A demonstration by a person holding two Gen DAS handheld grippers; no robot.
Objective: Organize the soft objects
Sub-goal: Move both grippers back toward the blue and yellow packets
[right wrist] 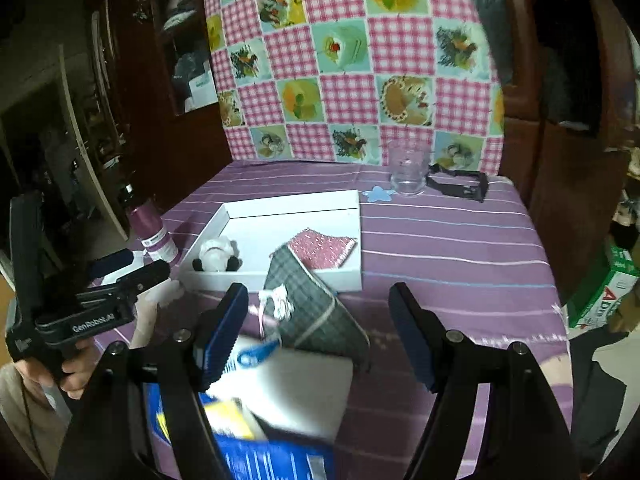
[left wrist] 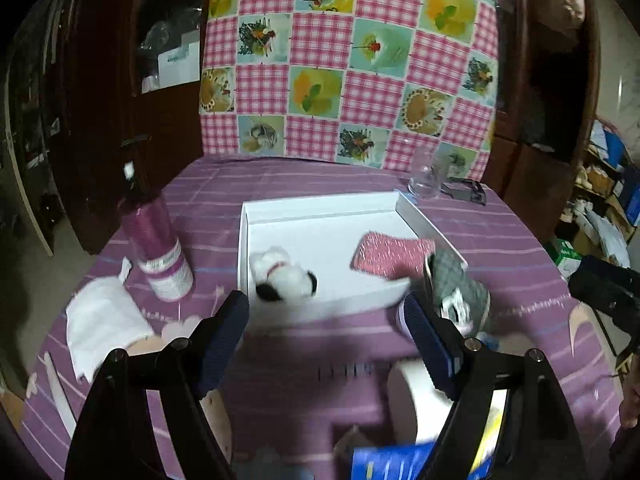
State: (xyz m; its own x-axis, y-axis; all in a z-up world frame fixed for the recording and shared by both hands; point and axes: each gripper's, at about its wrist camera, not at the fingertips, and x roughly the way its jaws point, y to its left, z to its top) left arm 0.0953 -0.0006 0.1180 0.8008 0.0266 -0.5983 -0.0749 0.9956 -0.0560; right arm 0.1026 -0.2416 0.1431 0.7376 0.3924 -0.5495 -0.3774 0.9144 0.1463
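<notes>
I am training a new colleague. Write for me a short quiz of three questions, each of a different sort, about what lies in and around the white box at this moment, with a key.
1. True or false: the plush toy lies inside the white box.
2. Multiple choice: the grey checked pouch is
A) flat on the box floor
B) leaning over the box's near edge, partly outside
C) beside the clear cup
3. Fill in: the red speckled cloth lies in the box on the side ___ the plush toy.

Key: 1 true; 2 B; 3 opposite. Neither the left gripper nor the right gripper holds anything; both stand open.
</notes>
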